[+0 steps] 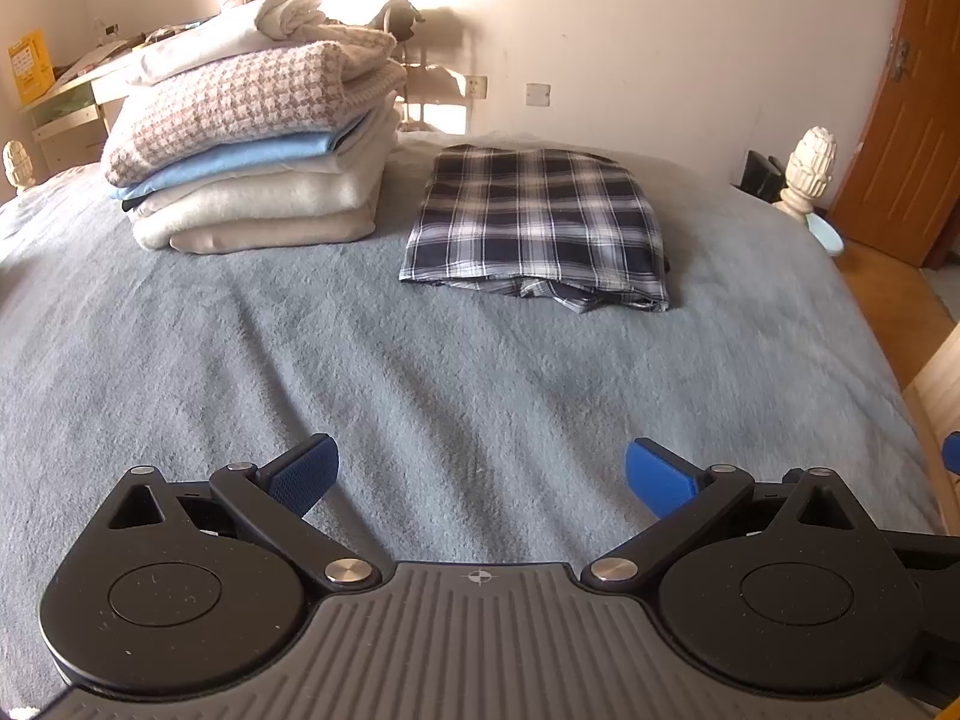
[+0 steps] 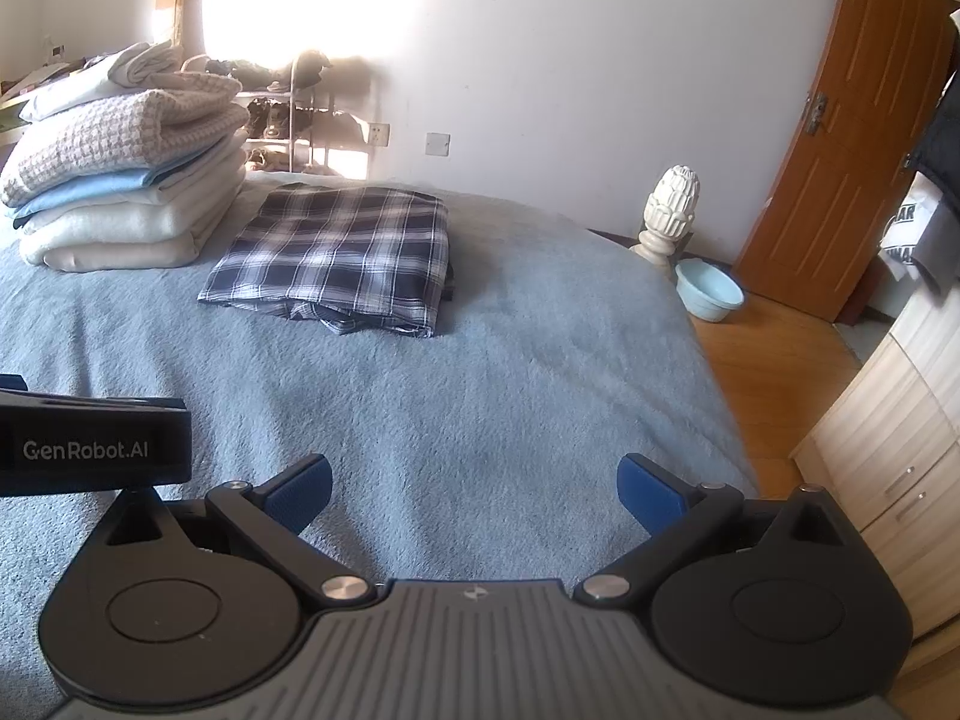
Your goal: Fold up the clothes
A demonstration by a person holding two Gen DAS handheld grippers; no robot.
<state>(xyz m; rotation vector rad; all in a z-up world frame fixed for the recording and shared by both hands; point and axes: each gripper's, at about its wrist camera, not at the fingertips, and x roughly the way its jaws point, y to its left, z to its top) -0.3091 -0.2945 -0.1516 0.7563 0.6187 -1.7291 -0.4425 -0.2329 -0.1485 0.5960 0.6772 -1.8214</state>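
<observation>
With the folded navy-and-white plaid shirt [image 1: 537,222] lying flat beside the stack of folded knitwear [image 1: 258,138], both grippers, left gripper [image 1: 480,474] and right gripper [image 2: 474,489], hover spread and empty, so stacking it likely comes next.

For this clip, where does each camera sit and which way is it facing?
Left wrist: on the left hand-held gripper, open, looking across the grey bed at the plaid shirt; own fingers show.
Right wrist: on the right hand-held gripper, open, same direction, with the door at right; own fingers show.
Shared: shirt, folded stack, bedpost finial.
</observation>
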